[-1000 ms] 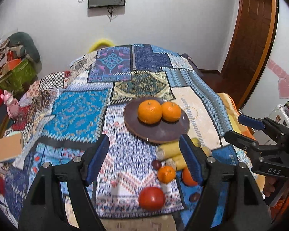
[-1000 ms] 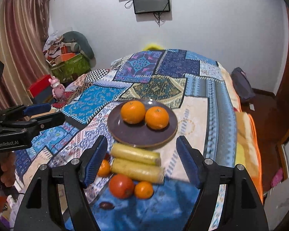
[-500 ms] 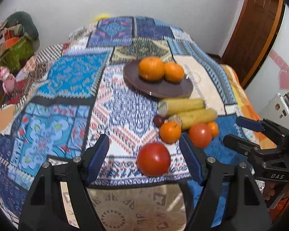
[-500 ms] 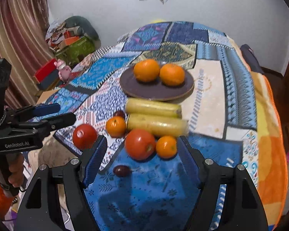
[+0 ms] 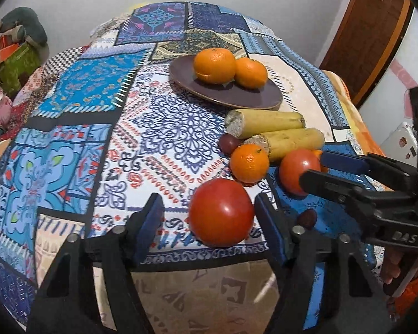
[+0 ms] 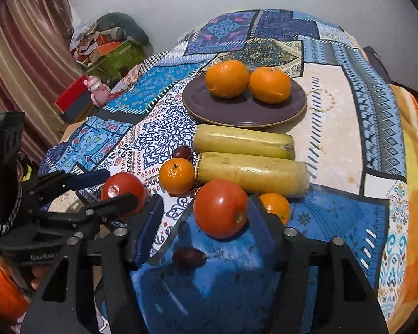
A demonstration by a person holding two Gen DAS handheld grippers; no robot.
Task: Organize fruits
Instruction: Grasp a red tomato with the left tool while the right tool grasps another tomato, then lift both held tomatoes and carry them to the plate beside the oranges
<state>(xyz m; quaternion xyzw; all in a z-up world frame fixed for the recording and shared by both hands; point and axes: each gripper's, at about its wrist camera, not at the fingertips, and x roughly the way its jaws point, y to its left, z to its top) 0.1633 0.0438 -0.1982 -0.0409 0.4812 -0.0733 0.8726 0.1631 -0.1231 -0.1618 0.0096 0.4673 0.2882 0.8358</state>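
Observation:
A dark purple plate (image 5: 231, 94) holds two oranges (image 5: 214, 61) on the patterned cloth; it also shows in the right wrist view (image 6: 237, 111). Two yellow bananas (image 6: 248, 156) lie in front of it. Near the table's front edge lie two red tomatoes, two small oranges and two dark plums. My left gripper (image 5: 209, 222) is open around the near tomato (image 5: 221, 216), not closed on it. My right gripper (image 6: 203, 222) is open around the other tomato (image 6: 220, 208), with a plum (image 6: 189, 257) between its fingers. A small orange (image 6: 177, 176) sits beside the bananas.
The table edge (image 5: 197, 261) drops off just under both grippers. Each gripper shows in the other's view: the right one (image 5: 376, 183), the left one (image 6: 69, 194). A pink toy (image 6: 97, 90), boxes and a curtain stand left of the table; a wooden door (image 5: 370, 27) is right.
Both grippers have moved forward and down toward the fruit at the table's front edge. Each tomato now lies between a pair of open fingers. No fruit has moved.

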